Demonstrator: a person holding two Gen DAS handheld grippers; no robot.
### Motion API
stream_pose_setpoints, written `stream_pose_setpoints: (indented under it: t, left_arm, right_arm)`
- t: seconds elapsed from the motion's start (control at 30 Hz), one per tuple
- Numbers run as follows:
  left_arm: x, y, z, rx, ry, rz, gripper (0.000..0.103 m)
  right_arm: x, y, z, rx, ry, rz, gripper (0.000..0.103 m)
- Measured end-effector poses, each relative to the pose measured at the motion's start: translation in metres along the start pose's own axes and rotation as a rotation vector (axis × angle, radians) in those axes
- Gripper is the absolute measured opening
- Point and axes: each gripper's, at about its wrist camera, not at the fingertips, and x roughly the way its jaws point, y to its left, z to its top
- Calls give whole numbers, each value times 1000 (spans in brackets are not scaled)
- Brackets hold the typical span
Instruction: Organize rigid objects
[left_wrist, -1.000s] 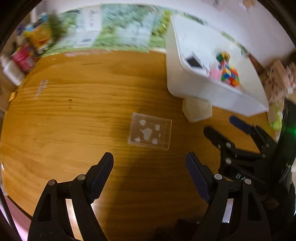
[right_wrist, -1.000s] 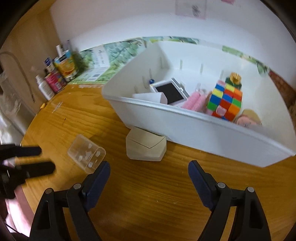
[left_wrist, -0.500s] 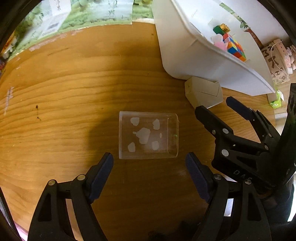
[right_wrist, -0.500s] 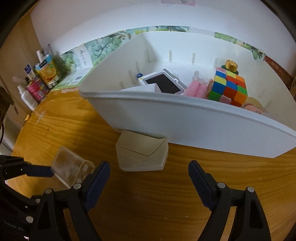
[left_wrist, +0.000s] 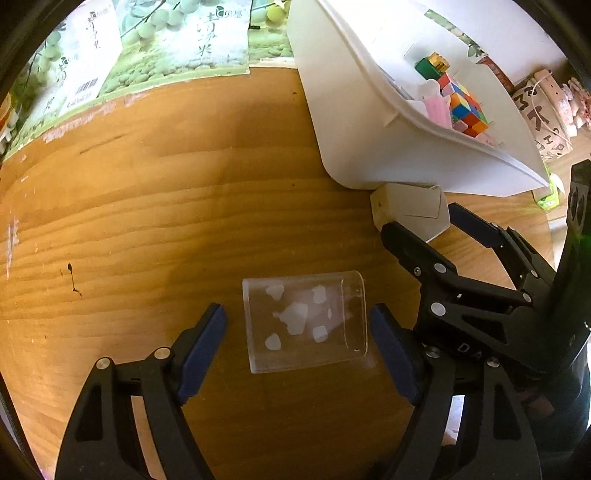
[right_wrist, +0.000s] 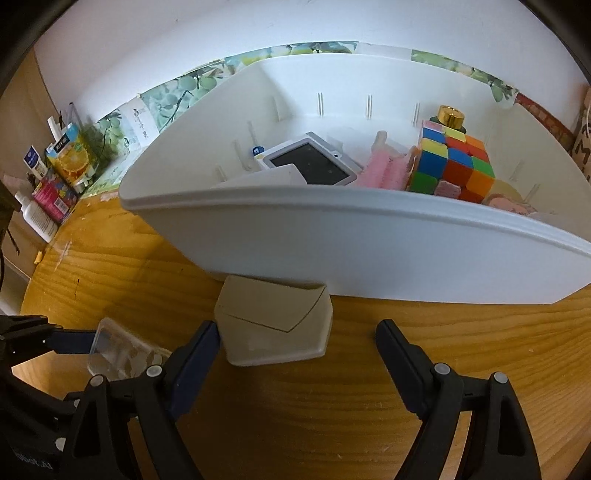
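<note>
Beside the white bin (right_wrist: 354, 254), beige box (right_wrist: 275, 325) before wide right tool (right_wrist: 295, 354), left tool (left_wrist: 297, 332) closing around clear case (left_wrist: 304, 323)

Left gripper (left_wrist: 297, 334) pointing steeply down at the wooden table (left_wrist: 166, 206), jaws closing, with a clear plastic box (left_wrist: 304, 325) lying between the blue pads, neither pad touching it. Right gripper (left_wrist: 424, 225), open, straddles a beige box (left_wrist: 410, 205) beside the white bin (left_wrist: 373, 122), which holds a colour cube (left_wrist: 465, 109) and a pink item (left_wrist: 437, 110).
</note>
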Motion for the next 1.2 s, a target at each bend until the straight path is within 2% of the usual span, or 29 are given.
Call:
stream_pose_setpoints:
  t: [0.07, 0.1, 0.2, 0.27, 0.33, 0.67, 0.97, 1.13, 1.2]
  left_arm:
    - [-2, 4, 3, 0, -10, -4, 75]
    - [-4, 11, 4, -1, -13, -13, 69]
    - [-4, 12, 2, -14, -3, -18, 69]
    - [-5, 12, 0, -14, 9, -12, 69]
    - [-5, 13, -3, -21, 19, -2, 69]
    - [-26, 15, -31, -47, 0, 43, 69]
    - [-40, -10, -49, -63, -14, 54, 69]
    - [-56, -31, -54, -51, -59, 75, 69]
    - [-67, -42, -53, -49, -102, 78, 69]
  right_arm:
    - [0, 1, 1, -7, -6, 7, 85]
    - [0, 2, 1, -12, -7, 12, 82]
    - [-1, 7, 1, -29, -16, 26, 75]
    - [0, 9, 1, -35, -23, 23, 74]
    - [-1, 11, 0, -42, -30, 28, 65]
    - [-10, 11, -12, -44, -38, 77, 65]
    - [-46, -4, -18, -85, -71, 86, 65]
    - [-77, -20, -17, -126, -104, 91, 65]
    - [-92, -28, -14, -142, -124, 89, 65]
